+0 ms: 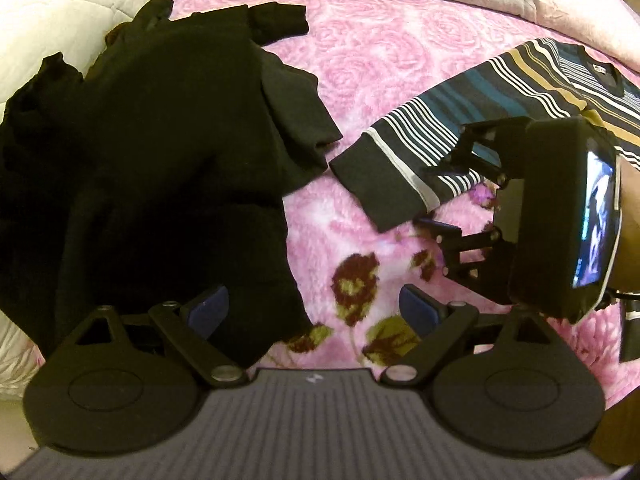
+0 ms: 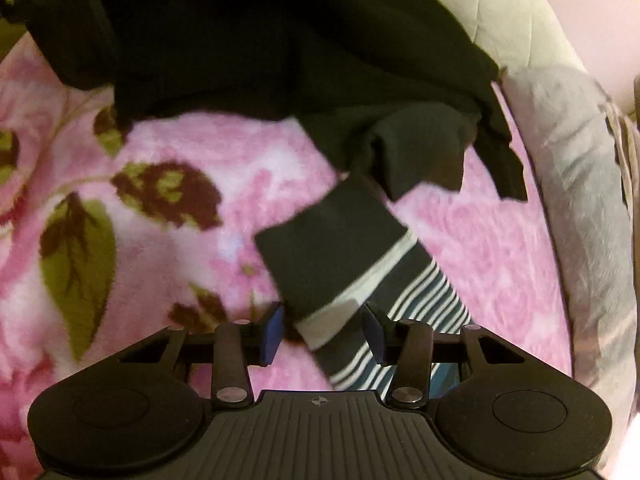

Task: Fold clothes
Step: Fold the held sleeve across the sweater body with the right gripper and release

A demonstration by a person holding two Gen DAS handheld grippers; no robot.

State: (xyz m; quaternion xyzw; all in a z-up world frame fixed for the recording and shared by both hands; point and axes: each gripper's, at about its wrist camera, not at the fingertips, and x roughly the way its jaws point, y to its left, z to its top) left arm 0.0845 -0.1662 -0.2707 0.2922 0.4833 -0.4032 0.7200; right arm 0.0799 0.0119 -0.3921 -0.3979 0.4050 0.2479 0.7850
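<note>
Striped sleeve between the right tongs, on a pink floral bed

From the left wrist, the left tongs [image 1: 314, 310] hang spread wide with nothing between their blue pads, tilted down over the fluffy pink blanket [image 1: 360, 80] with its dark red flowers and olive leaves; a crumpled black garment [image 1: 160, 140] of soft matte knit lies just beside and under the left pad, while the striped sweater [image 1: 460, 120], banded in teal, tan, white and black, stretches its sleeve from the right, where the right tongs [image 1: 436, 196] straddle the cuff. From the right wrist, the right tongs [image 2: 324, 330] point steeply down, half closed about the sleeve's ribbed black cuff [image 2: 332, 248]; the pads are not yet pressing it.
</note>
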